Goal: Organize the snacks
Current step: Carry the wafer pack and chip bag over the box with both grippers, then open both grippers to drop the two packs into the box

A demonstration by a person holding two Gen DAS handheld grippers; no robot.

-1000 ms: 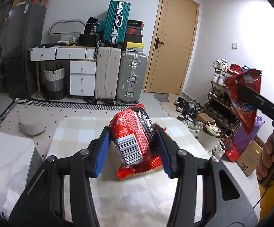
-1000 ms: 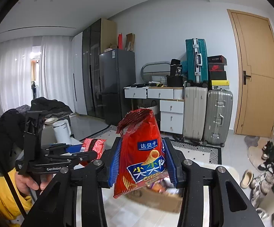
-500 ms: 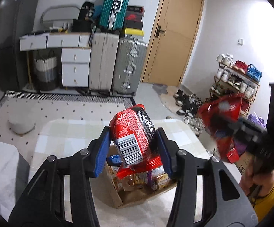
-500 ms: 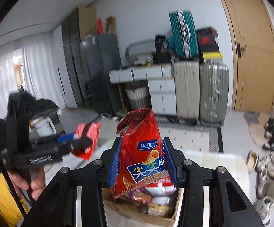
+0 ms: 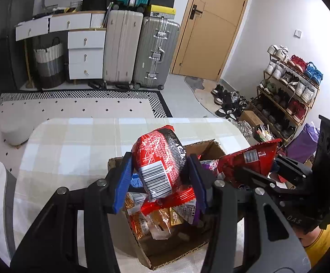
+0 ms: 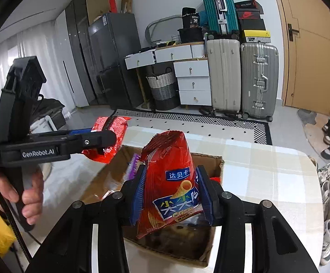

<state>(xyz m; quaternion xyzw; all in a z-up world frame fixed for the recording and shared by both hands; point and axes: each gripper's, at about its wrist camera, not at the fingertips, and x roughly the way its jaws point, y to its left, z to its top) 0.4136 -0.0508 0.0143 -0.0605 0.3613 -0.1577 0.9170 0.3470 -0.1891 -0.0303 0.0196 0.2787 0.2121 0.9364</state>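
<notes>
My left gripper [image 5: 159, 177] is shut on a red and black snack bag [image 5: 159, 161] with a barcode, held above an open cardboard box [image 5: 176, 257] that holds several snack packets. My right gripper [image 6: 170, 195] is shut on a red crisp bag [image 6: 169, 182] with a blue label, held over the same box [image 6: 217, 160]. The right gripper and its bag [image 5: 253, 159] show at the right of the left wrist view. The left gripper with its bag [image 6: 110, 129] shows at the left of the right wrist view.
The box stands on a table with a checked cloth [image 5: 73, 143]. Beyond it are a patterned rug [image 5: 73, 104], suitcases [image 5: 139, 47], white drawers [image 5: 85, 54], a door [image 5: 212, 27] and a shoe rack [image 5: 285, 91]. A white stool [image 5: 14, 132] is at the left.
Both grippers have tilted and moved down towards the box, which has come into view beneath them. The two bags have moved closer together. Both stay shut on their bags.
</notes>
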